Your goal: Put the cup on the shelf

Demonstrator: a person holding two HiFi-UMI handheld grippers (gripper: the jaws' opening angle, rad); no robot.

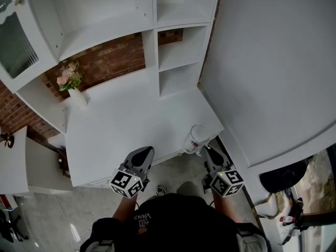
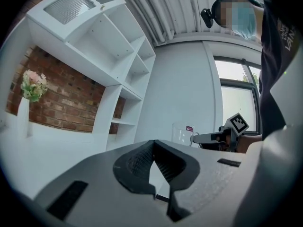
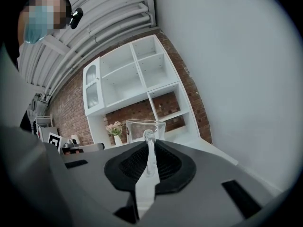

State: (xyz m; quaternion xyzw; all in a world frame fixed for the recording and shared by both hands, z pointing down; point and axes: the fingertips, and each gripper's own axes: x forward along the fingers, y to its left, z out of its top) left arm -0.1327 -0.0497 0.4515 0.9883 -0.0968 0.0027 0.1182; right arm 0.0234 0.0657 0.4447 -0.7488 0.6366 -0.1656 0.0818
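A clear glass cup (image 1: 197, 138) with a small red label stands at the front right corner of the white desk (image 1: 126, 125). My right gripper (image 1: 206, 150) is shut on the cup's handle. In the right gripper view the clear handle (image 3: 149, 150) runs between the black pads, with the cup's body (image 3: 142, 129) just beyond them. My left gripper (image 1: 145, 150) hangs at the desk's front edge, left of the cup, its jaws shut on nothing. From the left gripper (image 2: 152, 145) view the cup (image 2: 183, 134) shows to the right. White shelf compartments (image 1: 181, 62) rise behind the desk.
A white vase of pink flowers (image 1: 73, 88) stands at the desk's back left, before a brick wall (image 1: 113, 59). A tall white panel (image 1: 273, 72) closes the right side. A glass-fronted cabinet door (image 1: 16, 43) is at upper left. A low white side table (image 1: 13, 161) stands left.
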